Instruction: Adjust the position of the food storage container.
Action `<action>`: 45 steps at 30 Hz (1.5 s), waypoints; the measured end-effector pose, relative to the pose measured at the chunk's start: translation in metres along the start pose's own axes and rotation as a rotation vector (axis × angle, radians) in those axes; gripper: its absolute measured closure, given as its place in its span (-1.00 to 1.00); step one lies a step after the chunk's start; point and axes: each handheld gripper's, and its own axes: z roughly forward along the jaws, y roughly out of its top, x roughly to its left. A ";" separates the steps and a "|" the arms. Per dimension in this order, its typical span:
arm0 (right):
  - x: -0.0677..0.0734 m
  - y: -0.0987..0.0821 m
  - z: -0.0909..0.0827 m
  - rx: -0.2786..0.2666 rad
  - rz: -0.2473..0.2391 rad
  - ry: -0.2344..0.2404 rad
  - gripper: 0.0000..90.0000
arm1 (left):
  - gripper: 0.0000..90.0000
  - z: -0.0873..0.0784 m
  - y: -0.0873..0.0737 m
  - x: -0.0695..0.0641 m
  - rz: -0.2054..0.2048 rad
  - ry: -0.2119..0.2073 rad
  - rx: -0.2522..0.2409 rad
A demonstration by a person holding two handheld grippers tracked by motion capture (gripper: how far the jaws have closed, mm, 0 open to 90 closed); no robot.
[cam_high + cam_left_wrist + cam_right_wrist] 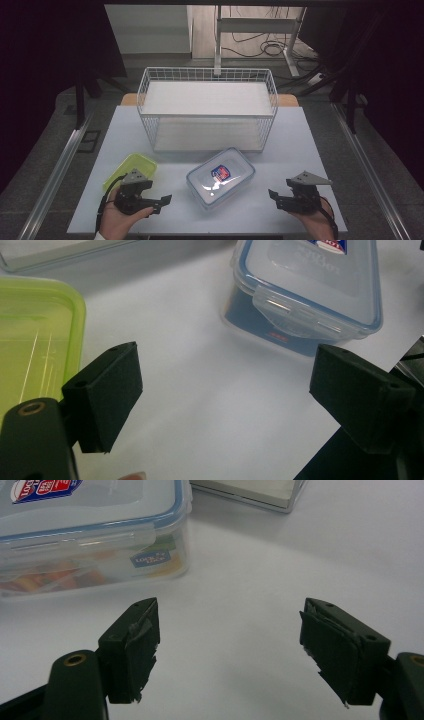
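A white wire-mesh basket (208, 75) is standing at the far side of the pale rectangular table (295, 150) — upright.

Grey floor (50, 150) — dark curtains (395, 75), cables (265, 47) behind white table (295, 150).

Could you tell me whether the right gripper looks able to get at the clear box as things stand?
Probably yes: the right gripper is open, and only bare table lies between it and the clear box. The basket stands behind, out of the way.
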 end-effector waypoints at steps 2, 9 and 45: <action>0.000 -0.001 0.000 0.001 0.000 0.002 -0.46 | -0.71 0.000 0.000 0.000 0.000 0.001 0.000; -0.001 -0.002 -0.004 0.001 0.006 0.004 -0.44 | -0.71 0.003 0.001 -0.003 0.010 -0.008 0.007; 0.020 0.047 0.006 0.021 -0.035 0.106 -0.05 | -0.71 0.000 -0.002 0.002 -0.006 -0.012 0.003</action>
